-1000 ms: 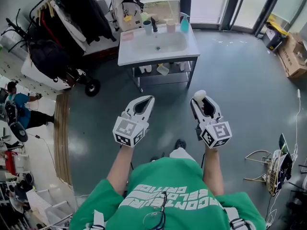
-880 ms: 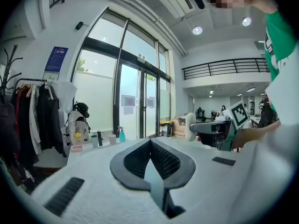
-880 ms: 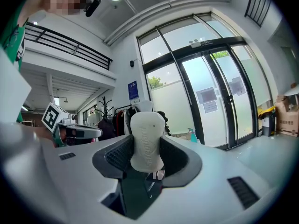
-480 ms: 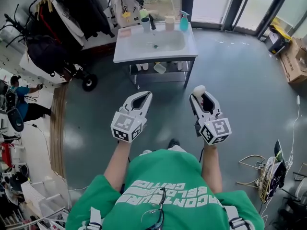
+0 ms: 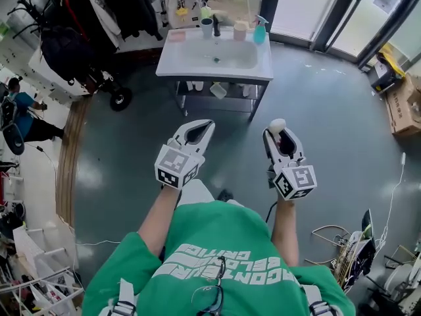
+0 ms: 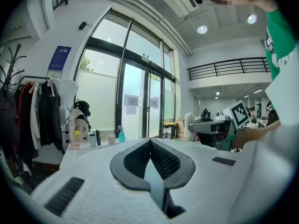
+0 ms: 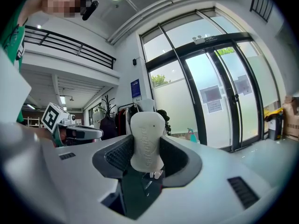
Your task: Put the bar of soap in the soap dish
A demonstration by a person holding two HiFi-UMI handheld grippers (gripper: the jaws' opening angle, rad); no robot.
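- Done so far, as I judge it: the bar of soap (image 7: 146,141) is picked up. It stands upright, clenched between the two jaws of the right claw (image 5: 278,137), with its rounded top poking out beyond the tips.
- The left claw (image 6: 150,146) is clenched on nothing: its jaws meet along their whole length and there is nothing between them.
- Both claws are held out in front of the person at about the same height, side by side and apart, over bare floor.
- The table (image 5: 262,73) with the sink (image 5: 223,55) stands well apart from both claws, further ahead.
- Along the table's back edge stand a cup (image 5: 206,26), a beige cup (image 5: 241,30) and a teal spray bottle (image 5: 260,31).
- A small pink thing (image 5: 176,36) lies at the table's far left corner. It may be the soap dish, but it is too small to be sure.
- Left to do, by my reading: carry the soap to the table, find the dish, lower the bar into it and release. The placing itself is not begun.
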